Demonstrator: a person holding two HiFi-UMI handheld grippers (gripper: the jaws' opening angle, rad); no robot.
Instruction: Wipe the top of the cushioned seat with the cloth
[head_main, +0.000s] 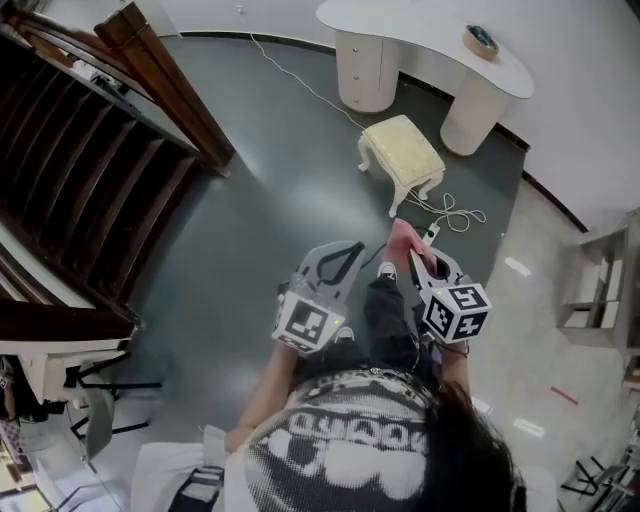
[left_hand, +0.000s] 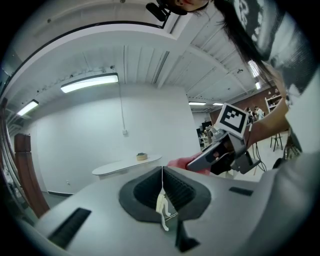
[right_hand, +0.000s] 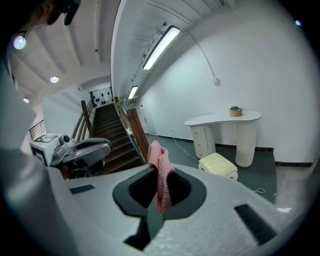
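Note:
The cream cushioned seat (head_main: 402, 150) stands on the dark floor ahead of me, in front of the white desk (head_main: 430, 40). It also shows in the right gripper view, low and to the right, as the seat (right_hand: 218, 165). My right gripper (head_main: 412, 252) is held at waist height, well short of the seat, and is shut on a pink cloth (head_main: 406, 240). That cloth (right_hand: 160, 175) hangs between the jaws of the right gripper (right_hand: 159, 172). The left gripper (head_main: 356, 250) is beside it with jaws shut. Only a small white scrap sits at the left gripper (left_hand: 162, 172).
A dark wooden staircase (head_main: 90, 170) with its newel post (head_main: 165, 80) fills the left side. A white cable (head_main: 450, 212) trails on the floor by the seat and toward the desk. A small round object (head_main: 481, 40) sits on the desk top. Paler floor lies to the right.

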